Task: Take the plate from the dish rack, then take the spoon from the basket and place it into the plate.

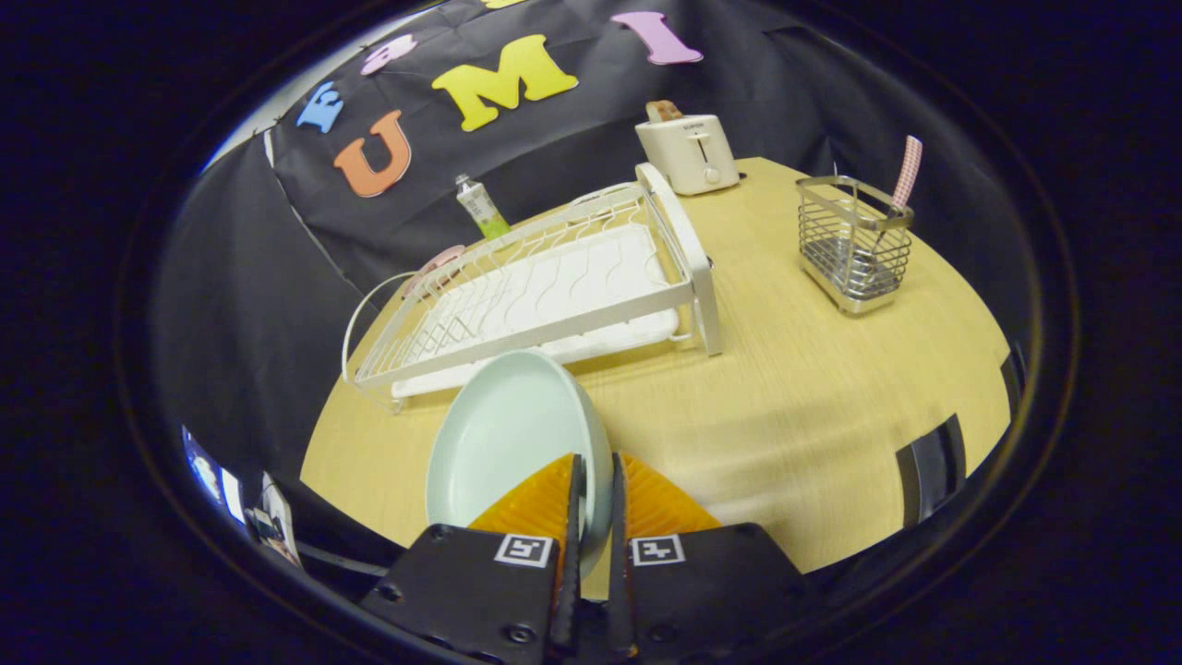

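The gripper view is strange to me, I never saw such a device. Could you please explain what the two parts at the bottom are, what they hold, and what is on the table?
The camera rides on a hand-held gripper and looks forward along its two fingers, the parts at the bottom. They are closed on the rim of a pale green plate, held on edge above the wooden table. Beyond it stands a white dish rack, with a tube and a toaster behind. To the right, a wire basket holds a spoon with a checked handle.
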Tool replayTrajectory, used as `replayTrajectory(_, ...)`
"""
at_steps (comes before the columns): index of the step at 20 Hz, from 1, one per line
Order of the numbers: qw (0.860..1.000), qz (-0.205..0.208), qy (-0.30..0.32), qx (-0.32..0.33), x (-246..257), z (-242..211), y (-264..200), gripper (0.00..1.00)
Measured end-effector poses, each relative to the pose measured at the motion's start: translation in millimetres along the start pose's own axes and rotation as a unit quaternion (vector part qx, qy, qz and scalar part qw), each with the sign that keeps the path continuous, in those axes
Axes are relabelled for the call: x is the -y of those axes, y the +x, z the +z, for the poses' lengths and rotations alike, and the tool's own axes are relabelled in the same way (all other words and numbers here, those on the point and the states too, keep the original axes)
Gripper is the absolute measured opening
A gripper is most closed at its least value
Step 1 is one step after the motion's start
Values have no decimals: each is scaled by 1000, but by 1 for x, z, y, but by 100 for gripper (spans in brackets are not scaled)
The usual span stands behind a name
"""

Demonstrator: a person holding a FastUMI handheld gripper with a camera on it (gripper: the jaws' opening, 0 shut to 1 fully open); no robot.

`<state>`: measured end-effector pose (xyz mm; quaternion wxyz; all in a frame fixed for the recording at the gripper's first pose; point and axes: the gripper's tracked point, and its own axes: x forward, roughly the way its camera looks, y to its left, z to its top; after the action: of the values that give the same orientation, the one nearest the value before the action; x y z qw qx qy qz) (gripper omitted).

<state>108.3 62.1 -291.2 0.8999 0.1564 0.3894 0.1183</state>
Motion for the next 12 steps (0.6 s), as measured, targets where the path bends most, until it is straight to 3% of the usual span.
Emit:
replayTrajectory(9, 998, 51, 36, -3, 21, -6, 15, 19)
replayTrajectory(12, 999, 39, 28, -1, 28, -12, 20, 21)
